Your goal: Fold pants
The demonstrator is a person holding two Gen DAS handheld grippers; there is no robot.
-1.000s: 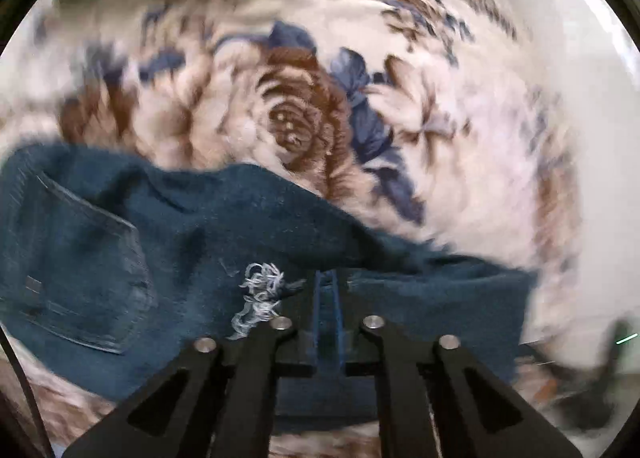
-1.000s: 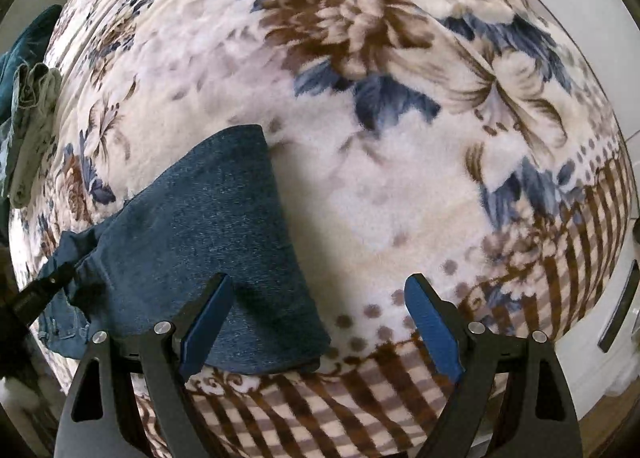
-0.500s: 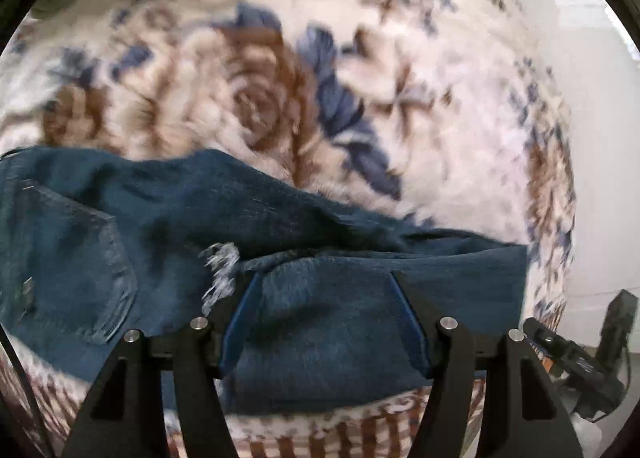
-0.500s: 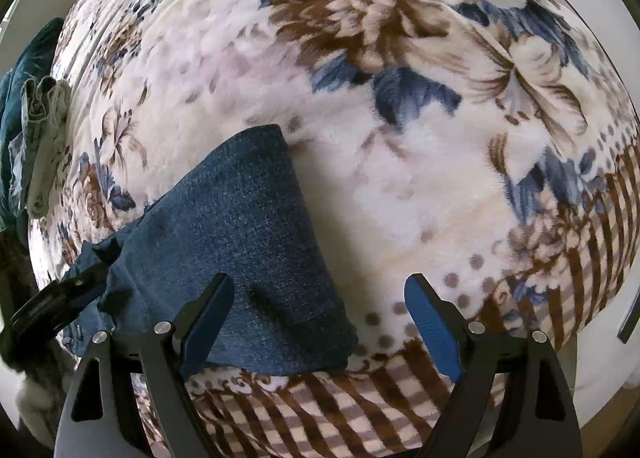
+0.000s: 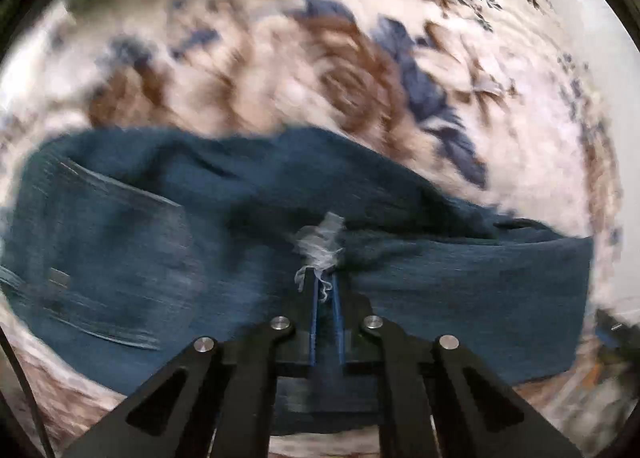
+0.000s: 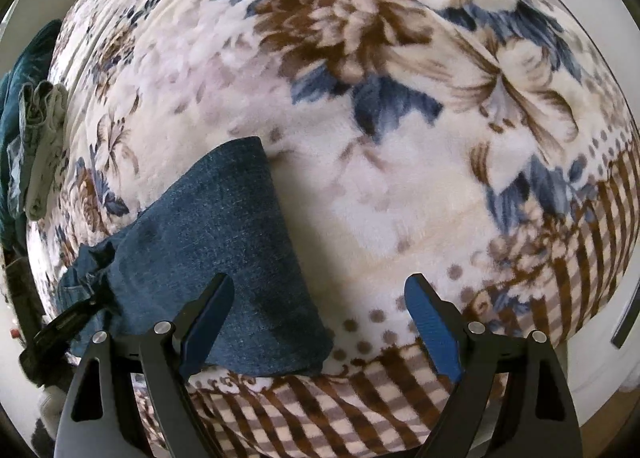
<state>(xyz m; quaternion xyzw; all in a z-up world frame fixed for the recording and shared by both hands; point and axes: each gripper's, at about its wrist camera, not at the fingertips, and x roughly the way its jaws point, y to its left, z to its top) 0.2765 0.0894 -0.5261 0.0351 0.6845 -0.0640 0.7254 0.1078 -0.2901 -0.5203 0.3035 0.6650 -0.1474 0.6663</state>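
Observation:
Dark blue jeans [image 5: 168, 258] lie across a floral blanket, back pocket at the left in the left wrist view. My left gripper [image 5: 325, 290] is shut on the jeans at a frayed white tear [image 5: 320, 246]. In the right wrist view the folded leg of the jeans [image 6: 224, 258] lies at the lower left. My right gripper [image 6: 318, 318] is open and empty, its left finger over the leg's edge. The left gripper [image 6: 76, 318] shows there at the far left, pinching the denim.
The floral blanket [image 6: 400, 97] covers a bed, with a checked border [image 6: 360, 398] near me. A pile of other clothes [image 6: 36, 145] lies at the bed's far left edge. A white wall or floor shows at the right.
My left gripper opened half a second ago and has now shut again on the jeans at the frayed tear. The right gripper has stayed open and shifted slightly.

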